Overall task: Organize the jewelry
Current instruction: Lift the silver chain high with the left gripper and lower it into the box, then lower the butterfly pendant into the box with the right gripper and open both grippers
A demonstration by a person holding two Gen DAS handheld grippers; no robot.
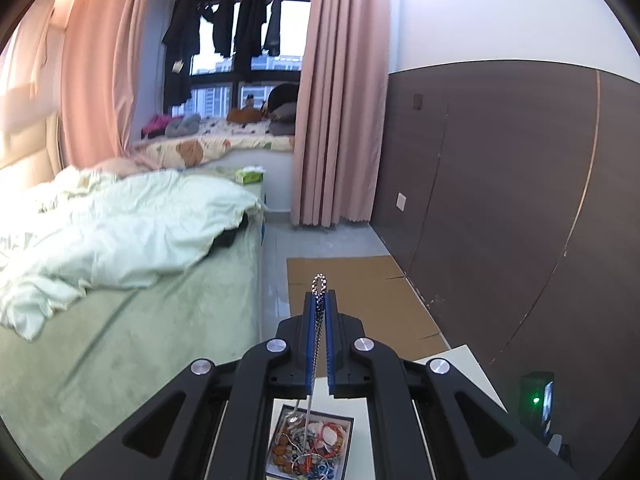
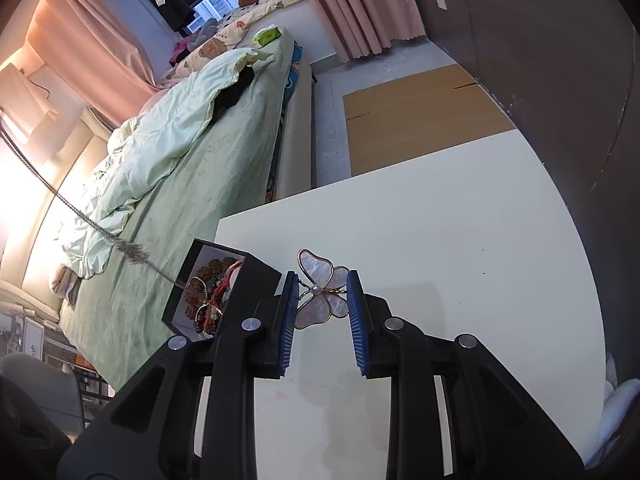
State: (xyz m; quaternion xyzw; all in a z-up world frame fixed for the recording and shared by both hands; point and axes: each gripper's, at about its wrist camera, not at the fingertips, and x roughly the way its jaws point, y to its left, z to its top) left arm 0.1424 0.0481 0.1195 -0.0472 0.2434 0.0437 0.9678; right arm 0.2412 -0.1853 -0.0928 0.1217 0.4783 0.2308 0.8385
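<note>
Left gripper (image 1: 319, 300) pinches a braided silver chain (image 1: 319, 285) that hangs down into the black jewelry box (image 1: 310, 446). Right gripper (image 2: 323, 280) is spread wide, flanking a pearly butterfly brooch (image 2: 320, 290) on the white table (image 2: 440, 220).

Metal, shell and matt plastic

Pinched between the left gripper's (image 1: 319, 298) ribbed blue pads, a shiny silver metal chain (image 1: 319, 285); between the right jaws, a pearly glossy butterfly pendant (image 2: 322, 289) (gold-rimmed) on a smooth matt white table (image 2: 460, 232); beside them, a matt black box (image 2: 256, 270).
</note>
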